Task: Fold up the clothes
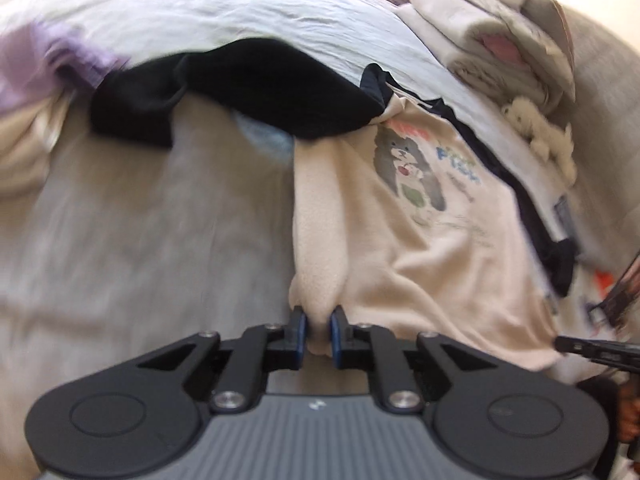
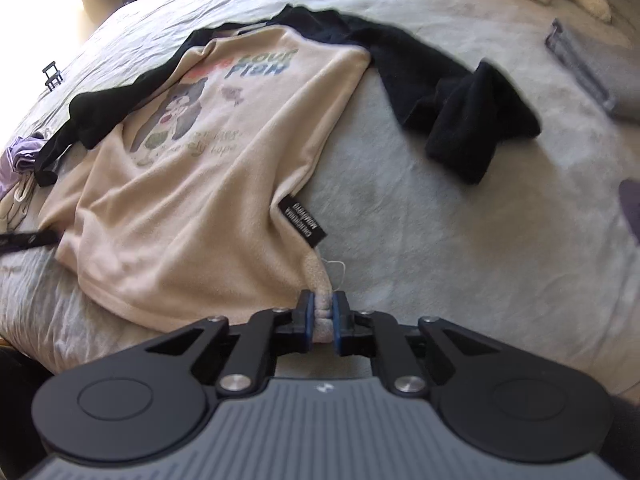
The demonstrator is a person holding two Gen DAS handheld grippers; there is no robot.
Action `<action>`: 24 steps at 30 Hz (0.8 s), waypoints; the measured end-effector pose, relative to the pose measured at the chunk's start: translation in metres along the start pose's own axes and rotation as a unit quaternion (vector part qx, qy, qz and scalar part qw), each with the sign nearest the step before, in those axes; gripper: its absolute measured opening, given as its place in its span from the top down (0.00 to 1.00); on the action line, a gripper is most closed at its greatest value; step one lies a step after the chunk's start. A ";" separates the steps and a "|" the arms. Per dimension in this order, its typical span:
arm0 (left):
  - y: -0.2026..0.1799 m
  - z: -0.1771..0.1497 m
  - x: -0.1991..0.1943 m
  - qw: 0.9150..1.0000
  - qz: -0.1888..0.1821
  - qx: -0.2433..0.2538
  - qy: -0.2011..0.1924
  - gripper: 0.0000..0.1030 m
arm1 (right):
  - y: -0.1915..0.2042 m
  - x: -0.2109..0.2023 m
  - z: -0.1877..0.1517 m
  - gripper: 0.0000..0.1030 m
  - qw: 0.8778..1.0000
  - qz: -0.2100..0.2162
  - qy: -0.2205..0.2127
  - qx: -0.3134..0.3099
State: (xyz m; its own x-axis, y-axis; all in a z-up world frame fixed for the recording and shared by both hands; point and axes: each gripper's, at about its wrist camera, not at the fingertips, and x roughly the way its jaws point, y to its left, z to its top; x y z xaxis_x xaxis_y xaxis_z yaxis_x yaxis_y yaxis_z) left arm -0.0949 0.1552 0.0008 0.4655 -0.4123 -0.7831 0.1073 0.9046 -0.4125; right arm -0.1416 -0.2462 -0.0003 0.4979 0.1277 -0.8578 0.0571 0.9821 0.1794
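Left tool [image 1: 319, 332] and right tool [image 2: 323, 320] each pinch a hem corner of the cream fleece sweatshirt [image 2: 192, 184] spread ahead on the bed [image 2: 420, 216].

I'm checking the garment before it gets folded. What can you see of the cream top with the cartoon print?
The cream top looks like soft fleece, with black sleeves and a faded animal print with lettering. It lies face up, rumpled, on the grey bedsheet. A black label sticks out of its side seam. Each tool, left and right, pinches a hem corner.
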 end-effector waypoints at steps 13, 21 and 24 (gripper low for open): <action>-0.018 -0.038 -0.035 0.997 -0.056 -0.010 0.049 0.89 | -0.009 -0.069 0.014 0.92 0.997 -0.044 -0.010 -0.070; -0.019 -0.046 -0.007 0.997 -0.001 0.027 0.079 0.88 | -0.016 -0.034 -0.005 0.92 0.995 -0.045 0.045 -0.071; -0.015 -0.047 0.006 0.995 0.010 0.036 0.089 0.88 | -0.018 -0.012 -0.010 0.92 0.994 -0.049 0.067 -0.070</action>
State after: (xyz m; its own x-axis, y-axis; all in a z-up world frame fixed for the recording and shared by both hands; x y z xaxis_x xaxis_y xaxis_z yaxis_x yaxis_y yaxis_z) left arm -0.1350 0.1339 -0.0190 0.3055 -0.4002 -0.8640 0.1640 0.9159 -0.3663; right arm -0.1572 -0.2642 0.0022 0.3758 0.0382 -0.9259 -0.0254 0.9992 0.0309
